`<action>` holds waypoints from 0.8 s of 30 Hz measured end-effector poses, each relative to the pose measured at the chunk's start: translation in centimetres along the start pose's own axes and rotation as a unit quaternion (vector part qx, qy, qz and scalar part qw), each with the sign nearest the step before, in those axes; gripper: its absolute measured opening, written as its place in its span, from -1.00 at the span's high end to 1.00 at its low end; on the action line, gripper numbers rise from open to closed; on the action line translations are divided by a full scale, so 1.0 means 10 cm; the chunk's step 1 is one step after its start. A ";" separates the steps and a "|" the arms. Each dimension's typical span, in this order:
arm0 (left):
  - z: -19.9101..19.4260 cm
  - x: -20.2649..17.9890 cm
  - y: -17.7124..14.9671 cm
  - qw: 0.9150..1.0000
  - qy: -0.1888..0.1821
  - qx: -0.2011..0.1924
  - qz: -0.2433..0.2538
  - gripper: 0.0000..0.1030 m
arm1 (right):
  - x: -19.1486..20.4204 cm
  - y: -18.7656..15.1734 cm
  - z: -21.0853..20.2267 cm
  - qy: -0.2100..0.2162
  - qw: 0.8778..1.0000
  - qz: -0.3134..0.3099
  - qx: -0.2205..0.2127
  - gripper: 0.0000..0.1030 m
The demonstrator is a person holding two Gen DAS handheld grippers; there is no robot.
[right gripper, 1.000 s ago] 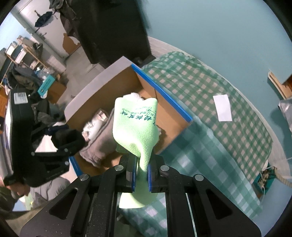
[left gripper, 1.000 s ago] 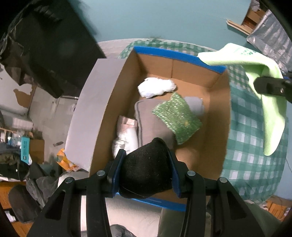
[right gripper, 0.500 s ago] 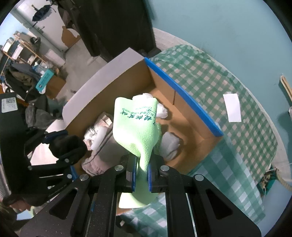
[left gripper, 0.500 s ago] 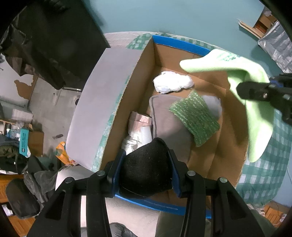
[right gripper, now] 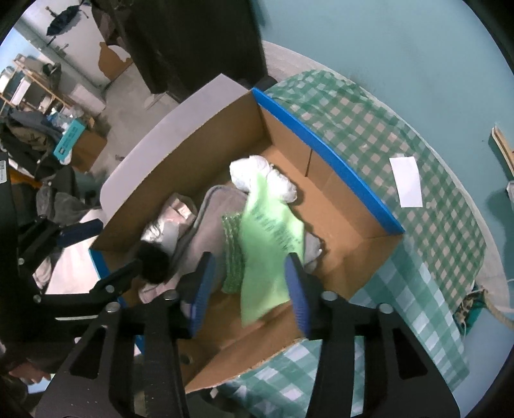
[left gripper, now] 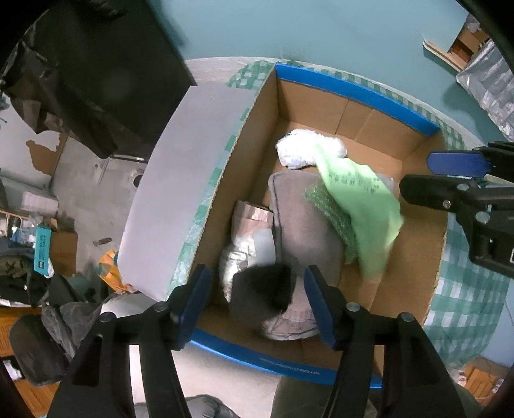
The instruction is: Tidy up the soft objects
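Released, green cloth (right gripper: 270,244) and black sponge (left gripper: 261,291) drop below opening tools.

Place: a cluttered room in a home, used for storage or odd jobs.
Walls: teal paint (left gripper: 321,29); a grey wall (left gripper: 19,128) with paint peeled off in brown patches.
Floor: bare grey concrete (left gripper: 96,186).
Table: a round top under a green checked cloth (right gripper: 417,225), bearing an open cardboard box (right gripper: 337,205) with blue-taped edges.
Clutter: a wooden rack (right gripper: 35,83) with goods, heaps of clothes and bags (right gripper: 29,135), a small brown carton (left gripper: 64,250), a teal packet (left gripper: 41,250).
Near wall: dark cloth (left gripper: 96,80) hanging or draped.
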State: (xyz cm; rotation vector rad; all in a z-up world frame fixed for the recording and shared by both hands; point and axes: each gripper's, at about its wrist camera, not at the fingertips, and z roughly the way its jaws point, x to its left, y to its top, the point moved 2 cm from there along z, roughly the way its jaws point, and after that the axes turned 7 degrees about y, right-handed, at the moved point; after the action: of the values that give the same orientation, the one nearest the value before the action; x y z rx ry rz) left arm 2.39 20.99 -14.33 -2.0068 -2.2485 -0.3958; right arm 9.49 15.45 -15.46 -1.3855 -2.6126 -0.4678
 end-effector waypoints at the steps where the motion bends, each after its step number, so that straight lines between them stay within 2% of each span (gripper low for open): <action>1: -0.01 0.01 0.00 1.000 -0.002 -0.001 -0.002 -0.24 | 0.00 0.00 -0.02 -0.002 1.000 0.000 -0.002 0.08; 6: -0.07 0.03 -0.02 1.000 -0.004 -0.002 -0.008 -0.31 | -0.02 -0.04 -0.15 -0.006 1.000 0.010 -0.012 0.08; 9: -0.15 0.03 -0.03 1.000 -0.006 -0.011 -0.007 -0.42 | -0.02 -0.07 -0.27 -0.008 1.000 0.012 -0.025 0.07; 13: -0.34 0.02 -0.07 1.000 -0.006 -0.027 -0.006 -0.45 | -0.02 -0.14 -0.45 -0.013 0.999 0.017 -0.046 -0.05; 16: -0.50 0.02 -0.08 0.999 -0.009 -0.040 -0.006 -0.64 | -0.03 -0.20 -0.62 -0.015 0.997 0.026 -0.067 -0.08; 24: -0.86 -0.05 -0.12 0.997 -0.021 -0.071 -0.012 -0.64 | -0.05 -0.41 -1.05 -0.026 0.992 0.049 -0.115 -0.15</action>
State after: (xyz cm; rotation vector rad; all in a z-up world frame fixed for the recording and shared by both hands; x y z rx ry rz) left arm 0.41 18.17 -6.30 -2.0742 -2.3330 -0.5364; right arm 6.21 9.34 -6.51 -1.6055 -2.5818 -0.7481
